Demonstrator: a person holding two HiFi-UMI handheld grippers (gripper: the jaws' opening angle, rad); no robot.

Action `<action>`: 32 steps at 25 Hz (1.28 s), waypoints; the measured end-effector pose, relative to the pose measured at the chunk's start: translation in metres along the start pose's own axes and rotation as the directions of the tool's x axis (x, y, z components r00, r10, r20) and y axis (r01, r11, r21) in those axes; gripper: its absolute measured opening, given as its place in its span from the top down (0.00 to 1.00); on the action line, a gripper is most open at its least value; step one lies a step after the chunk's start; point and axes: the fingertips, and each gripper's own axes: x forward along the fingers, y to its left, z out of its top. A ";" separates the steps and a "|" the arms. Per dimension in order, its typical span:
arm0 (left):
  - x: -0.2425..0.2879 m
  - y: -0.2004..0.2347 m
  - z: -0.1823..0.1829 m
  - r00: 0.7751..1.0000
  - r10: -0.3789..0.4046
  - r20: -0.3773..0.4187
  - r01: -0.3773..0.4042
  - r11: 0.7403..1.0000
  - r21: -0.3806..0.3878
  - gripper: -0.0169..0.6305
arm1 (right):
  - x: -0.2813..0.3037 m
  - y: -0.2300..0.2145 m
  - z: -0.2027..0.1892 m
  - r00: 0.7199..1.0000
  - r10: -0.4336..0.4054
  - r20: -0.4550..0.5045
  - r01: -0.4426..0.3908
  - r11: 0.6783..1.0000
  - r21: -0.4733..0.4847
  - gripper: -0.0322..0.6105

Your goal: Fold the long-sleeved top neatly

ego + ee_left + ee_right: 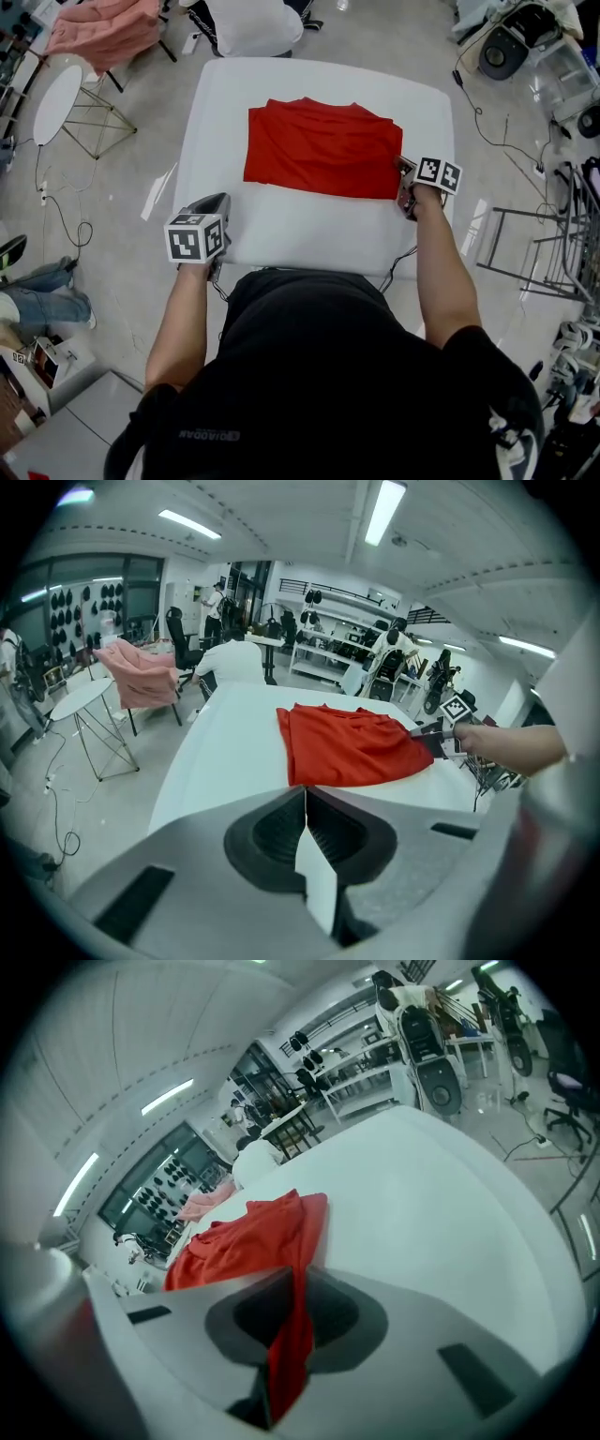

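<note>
A red long-sleeved top lies folded into a rough rectangle on the white table, towards its far side. My right gripper is at the top's near right corner, and red cloth is pinched between its closed jaws. From the left gripper view the same top shows ahead and right, with the right gripper at its corner. My left gripper hovers over the table's near left edge, well clear of the top, jaws together and empty.
A pink cloth hangs over a chair at the far left, beside a small round white table. A seated person is beyond the far edge. A metal rack and cables stand to the right.
</note>
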 end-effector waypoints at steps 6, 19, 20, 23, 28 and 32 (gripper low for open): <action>0.012 -0.001 0.006 0.999 -0.052 -0.010 0.052 0.997 0.048 0.96 | -0.043 -0.017 0.006 0.994 -0.096 0.052 0.100 0.993 -0.063 0.88; 0.033 -0.030 0.018 0.986 -0.166 -0.028 0.168 0.977 0.129 0.96 | -0.137 0.073 0.061 0.983 -0.030 0.179 0.065 0.979 -0.193 0.88; 0.032 -0.030 0.019 0.985 -0.170 -0.025 0.172 0.976 0.131 0.96 | -0.136 0.093 0.064 0.984 -0.001 0.179 0.040 0.976 -0.215 0.88; 0.027 -0.025 0.017 0.984 -0.177 -0.016 0.177 0.976 0.128 0.96 | -0.120 0.152 0.065 0.984 0.076 0.159 -0.032 0.965 -0.259 0.89; 0.016 -0.012 0.008 0.985 -0.172 -0.005 0.171 0.980 0.103 0.96 | -0.054 0.222 0.040 0.991 0.092 0.102 -0.058 0.952 -0.301 0.88; 0.003 0.008 -0.002 0.988 -0.156 -0.003 0.156 0.984 0.081 0.96 | 0.024 0.245 0.005 0.999 0.007 0.046 0.006 0.959 -0.282 0.88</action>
